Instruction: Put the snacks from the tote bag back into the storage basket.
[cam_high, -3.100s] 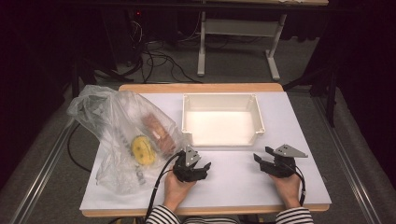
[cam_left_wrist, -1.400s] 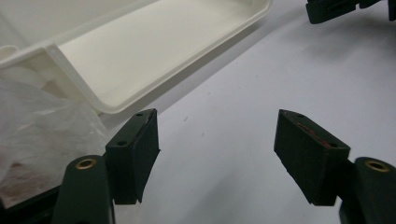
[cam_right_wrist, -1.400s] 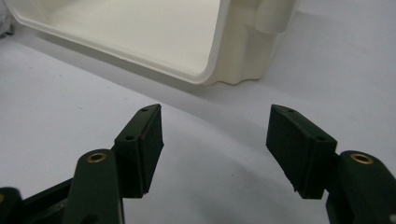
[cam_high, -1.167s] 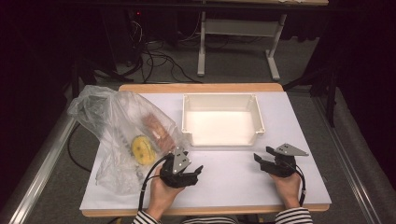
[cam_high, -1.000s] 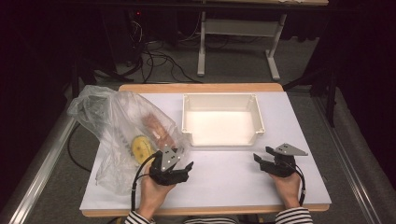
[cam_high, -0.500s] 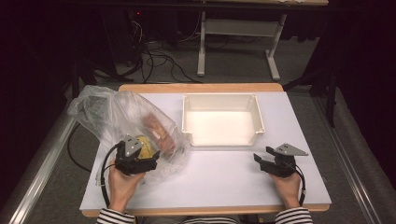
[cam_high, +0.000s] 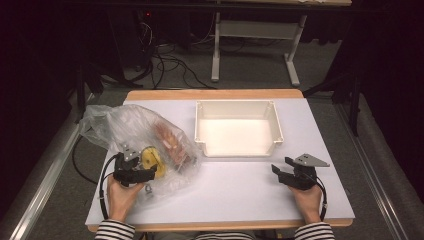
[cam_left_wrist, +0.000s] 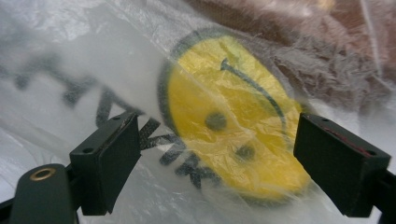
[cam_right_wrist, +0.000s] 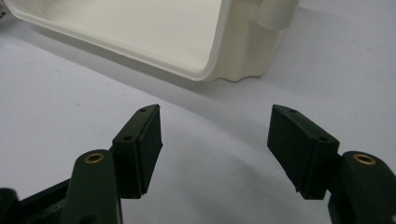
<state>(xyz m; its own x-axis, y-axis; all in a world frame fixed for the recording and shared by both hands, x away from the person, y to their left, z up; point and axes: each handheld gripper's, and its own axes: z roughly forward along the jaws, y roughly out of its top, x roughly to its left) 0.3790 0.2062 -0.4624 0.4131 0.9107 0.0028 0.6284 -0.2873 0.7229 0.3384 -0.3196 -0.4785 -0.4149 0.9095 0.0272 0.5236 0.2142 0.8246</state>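
Note:
A crumpled clear plastic bag (cam_high: 125, 127) lies at the table's left, printed with a yellow smiley face (cam_left_wrist: 233, 135) and black letters. Something reddish-brown (cam_high: 167, 140) is inside it. My left gripper (cam_high: 148, 173) rests against the bag's near side, pointing at the smiley (cam_high: 151, 159). Its jaws have just been opening and now stand wide. In the left gripper view (cam_left_wrist: 219, 156) the bag's film spans the gap, and neither pad presses on it. My right gripper (cam_high: 278, 171) sits low on the bare table at the right, open and holding nothing (cam_right_wrist: 215, 144).
An empty white bin (cam_high: 238, 107) stands at the back middle of the white table (cam_high: 230, 195), and its near corner (cam_right_wrist: 233, 51) is just ahead of the right gripper. Cables and a desk frame (cam_high: 255, 30) lie on the dark floor beyond.
My left hand has slid left from the table's middle and dropped onto the bag, with its jaws spread at the smiley print. The right hand has kept still.

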